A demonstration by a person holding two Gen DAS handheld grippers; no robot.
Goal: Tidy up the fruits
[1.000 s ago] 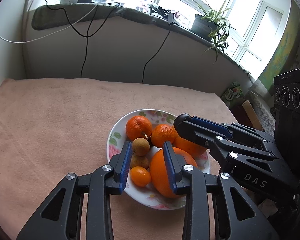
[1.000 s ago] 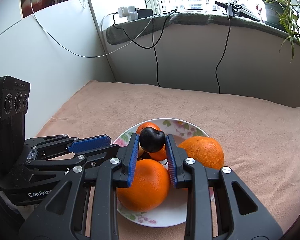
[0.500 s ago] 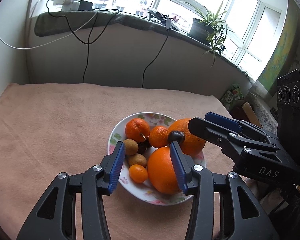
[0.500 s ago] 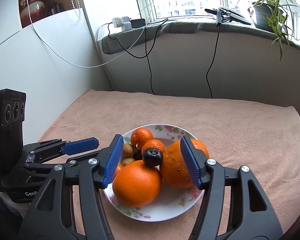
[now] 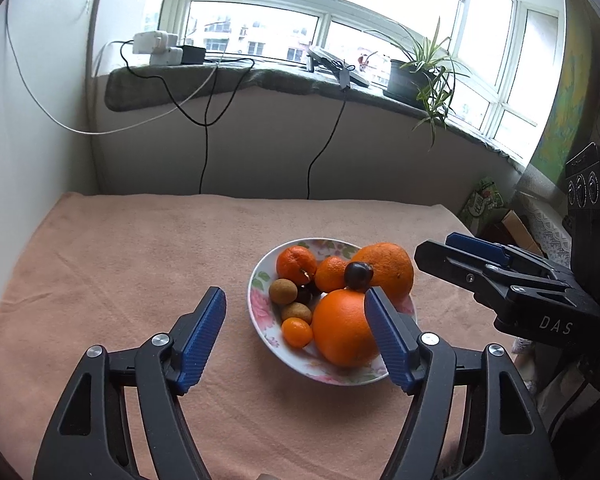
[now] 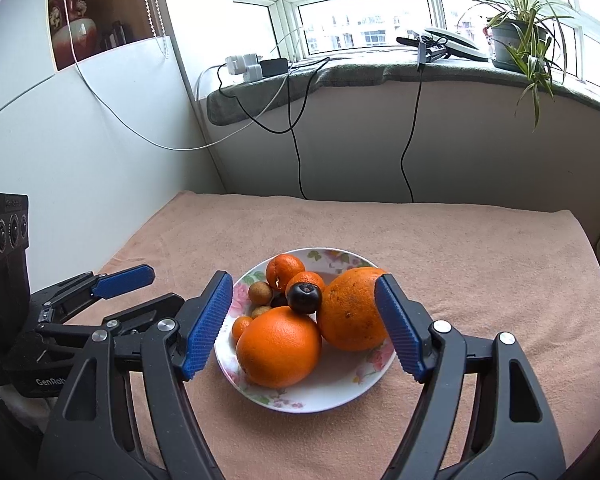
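Resting atop two oranges in the floral plate (image 6: 332, 396) was a dark plum (image 6: 304, 298).
The left gripper (image 5: 296, 338) and right gripper (image 6: 304, 324) gaped wide, holding nothing.

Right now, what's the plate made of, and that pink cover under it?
The plate looks like glazed ceramic: white, glossy, with printed pink flowers and green leaves along its rim. It could also be melamine. The cover looks like soft terry or fleece cloth: matte and fuzzy, with gentle wrinkles near its edges.
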